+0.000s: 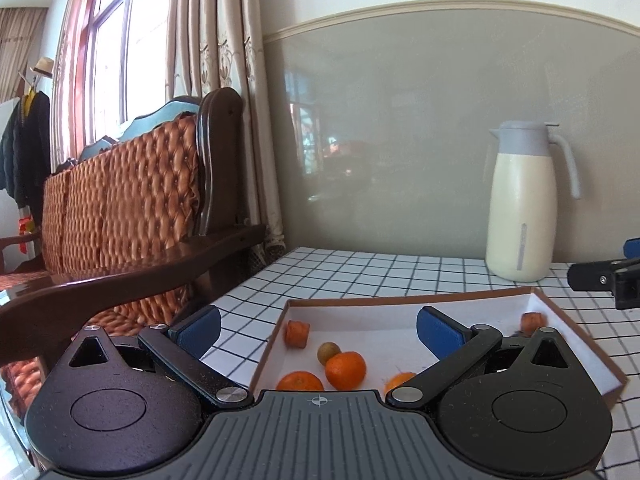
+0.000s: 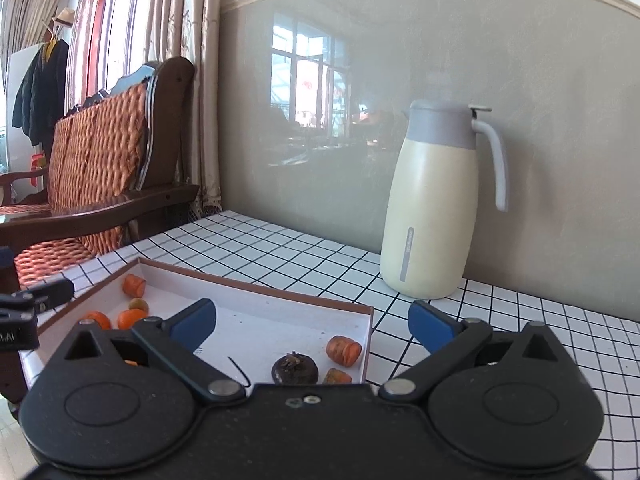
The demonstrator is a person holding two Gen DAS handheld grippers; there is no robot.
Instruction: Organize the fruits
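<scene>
A shallow cardboard tray with a white inside [image 1: 400, 312] [image 2: 280, 304] lies on the checked tablecloth. In the left wrist view it holds orange tangerines [image 1: 345, 370], a small greenish-brown fruit [image 1: 329, 353] and carrot chunks [image 1: 297, 333]. In the right wrist view I see a dark brown round fruit [image 2: 295, 369], carrot chunks [image 2: 343, 350] and tangerines [image 2: 130, 317] at the far left. My left gripper [image 1: 318, 326] is open and empty above the tray's left end. My right gripper [image 2: 312, 322] is open and empty above its right end.
A cream thermos jug with a grey lid [image 1: 524, 200] [image 2: 434, 204] stands behind the tray by the glossy wall. A wooden sofa with orange cushions [image 1: 120, 208] stands left of the table [image 2: 520, 320]. The right gripper shows at the left wrist view's right edge [image 1: 612, 276].
</scene>
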